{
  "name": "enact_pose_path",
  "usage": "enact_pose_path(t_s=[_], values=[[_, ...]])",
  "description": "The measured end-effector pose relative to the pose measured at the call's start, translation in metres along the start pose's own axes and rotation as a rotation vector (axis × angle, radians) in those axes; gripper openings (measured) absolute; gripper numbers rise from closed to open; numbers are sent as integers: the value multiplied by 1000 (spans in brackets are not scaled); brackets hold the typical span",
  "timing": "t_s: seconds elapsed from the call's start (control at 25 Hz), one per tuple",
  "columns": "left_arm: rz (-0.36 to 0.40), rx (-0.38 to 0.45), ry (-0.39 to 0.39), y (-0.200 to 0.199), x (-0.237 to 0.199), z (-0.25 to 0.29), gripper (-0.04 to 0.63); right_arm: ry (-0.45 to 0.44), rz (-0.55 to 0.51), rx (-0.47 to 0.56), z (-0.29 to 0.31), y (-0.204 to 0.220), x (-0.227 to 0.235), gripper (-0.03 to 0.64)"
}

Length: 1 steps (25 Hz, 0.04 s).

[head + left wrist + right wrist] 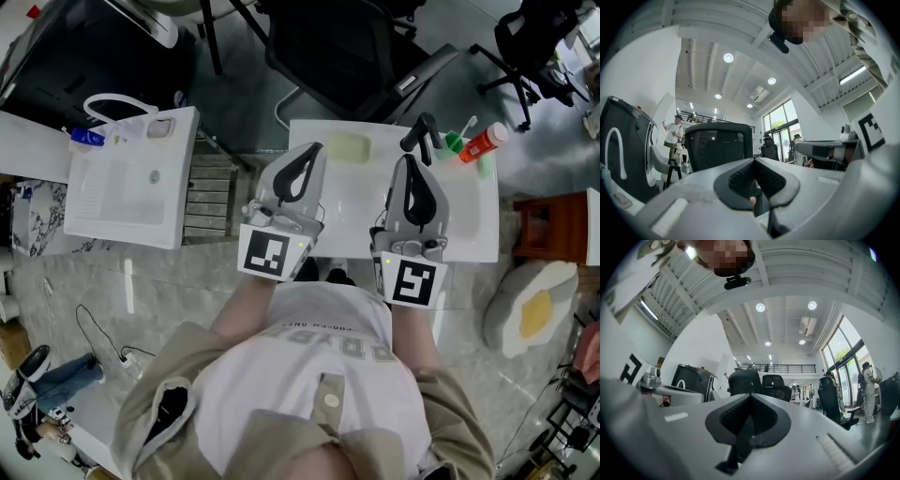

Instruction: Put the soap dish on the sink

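- The person stands at a white sink (486,220) with a gripper in each hand. Both point away from the body, over the basin.
- The left gripper (309,152) has its fingers (740,180) pressed together, black pad against black pad, with nothing between them.
- The right gripper (412,164) is the same: its fingers (736,420) are together and nothing is caught in them.
- The soap dish (347,147) (pale green, rectangular) lies flat on the sink's back rim. It is just past the left fingertips and a little to their right, closer to them than to the right fingers. Neither pair touches it.
- A black faucet (422,136) rises from the rim just beyond the right fingertips.
- Further right of the right fingers, an orange bottle (485,142) lies tilted at the sink's back corner. A small green thing (455,142) sits between it and the faucet (I cannot tell what it is).
- A second sink (122,202) stands well to the left of the left fingers, with a white looped faucet (117,101) at its far edge.
- In the left gripper view, a black office chair (719,145) stands straight ahead of the left fingers.
- Behind each pair of fingers, close to the person's body, sits a marker cube: one on the left (269,253) and one on the right (412,281).
- An egg-shaped cushion (530,309) lies on the floor, off to the right of the right fingers and back towards the person.
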<state>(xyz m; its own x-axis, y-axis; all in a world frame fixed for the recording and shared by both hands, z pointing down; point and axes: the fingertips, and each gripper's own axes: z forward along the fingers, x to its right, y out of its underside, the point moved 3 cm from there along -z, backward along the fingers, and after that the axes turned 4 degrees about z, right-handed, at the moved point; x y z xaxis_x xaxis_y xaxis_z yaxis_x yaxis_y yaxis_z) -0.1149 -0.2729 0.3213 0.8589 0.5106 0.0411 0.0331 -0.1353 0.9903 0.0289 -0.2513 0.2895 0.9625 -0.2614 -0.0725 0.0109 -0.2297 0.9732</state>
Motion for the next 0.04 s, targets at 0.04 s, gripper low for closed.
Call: enact_pose_path(t_s=[0.04], values=[[0,0,-1,0,0,-1,8,-3,0,-2,-1,0,-1,2]])
